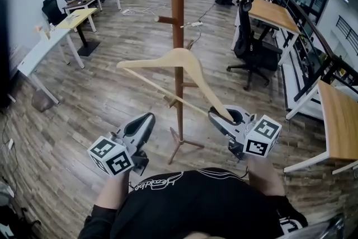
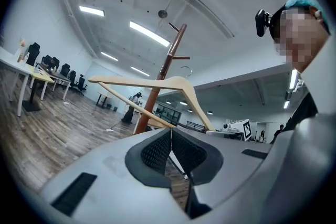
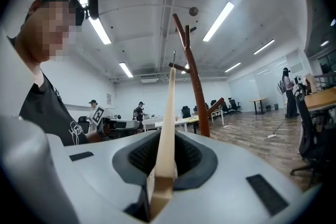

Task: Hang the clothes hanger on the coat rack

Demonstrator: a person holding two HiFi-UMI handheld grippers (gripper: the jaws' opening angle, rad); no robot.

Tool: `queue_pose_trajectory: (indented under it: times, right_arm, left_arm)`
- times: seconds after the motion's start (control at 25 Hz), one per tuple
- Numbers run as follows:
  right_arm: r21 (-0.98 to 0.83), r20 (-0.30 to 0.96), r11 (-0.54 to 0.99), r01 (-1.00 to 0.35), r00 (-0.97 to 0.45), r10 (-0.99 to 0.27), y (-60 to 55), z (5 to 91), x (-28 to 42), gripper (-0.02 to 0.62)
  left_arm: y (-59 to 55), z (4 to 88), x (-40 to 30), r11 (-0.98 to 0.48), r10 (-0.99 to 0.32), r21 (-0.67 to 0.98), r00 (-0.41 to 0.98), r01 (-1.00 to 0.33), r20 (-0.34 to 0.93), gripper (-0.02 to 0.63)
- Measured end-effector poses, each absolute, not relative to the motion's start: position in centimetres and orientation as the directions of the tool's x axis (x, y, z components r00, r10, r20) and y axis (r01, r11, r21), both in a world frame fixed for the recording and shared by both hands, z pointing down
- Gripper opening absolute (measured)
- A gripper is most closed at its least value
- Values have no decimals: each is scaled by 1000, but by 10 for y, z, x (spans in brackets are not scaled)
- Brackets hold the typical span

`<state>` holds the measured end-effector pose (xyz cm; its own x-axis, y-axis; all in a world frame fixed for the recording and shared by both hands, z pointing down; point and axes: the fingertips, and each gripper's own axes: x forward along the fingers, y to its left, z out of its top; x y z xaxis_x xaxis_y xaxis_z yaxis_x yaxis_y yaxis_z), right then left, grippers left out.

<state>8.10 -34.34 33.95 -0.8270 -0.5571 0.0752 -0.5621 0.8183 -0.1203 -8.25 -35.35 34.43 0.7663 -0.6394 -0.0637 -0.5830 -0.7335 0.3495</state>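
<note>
A pale wooden clothes hanger (image 1: 180, 61) hangs in the air in front of the brown coat rack pole (image 1: 177, 19), its metal hook near the pole. My right gripper (image 1: 222, 115) is shut on the hanger's right arm end. In the right gripper view the hanger (image 3: 168, 113) runs edge-on up from between the pads, with the coat rack (image 3: 195, 81) just behind. My left gripper (image 1: 146, 118) is shut with nothing in it, lower left of the hanger. In the left gripper view its pads (image 2: 157, 150) meet; hanger (image 2: 157, 83) and rack (image 2: 164, 73) stand ahead.
The rack's tripod feet (image 1: 182, 145) rest on the wooden floor right in front of me. A black office chair (image 1: 254, 48) and a wooden desk (image 1: 272, 13) stand at right, a white table (image 1: 40, 50) at left. A person stands far back.
</note>
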Motion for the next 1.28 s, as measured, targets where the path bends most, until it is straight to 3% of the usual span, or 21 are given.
queue_pose_trajectory:
  times: [0.44,1.28]
  right_arm:
    - [-49,83,849,-526,-849,-522,-393,324,78,81]
    - [-79,125,864,-498,-864,-487,-439,351,69,81]
  left_arm:
    - [-382,356,-85,-692,-681,367,730,-622,-48,9]
    - [-403,372,-104,-621,-744,394,668,-677,-26,9]
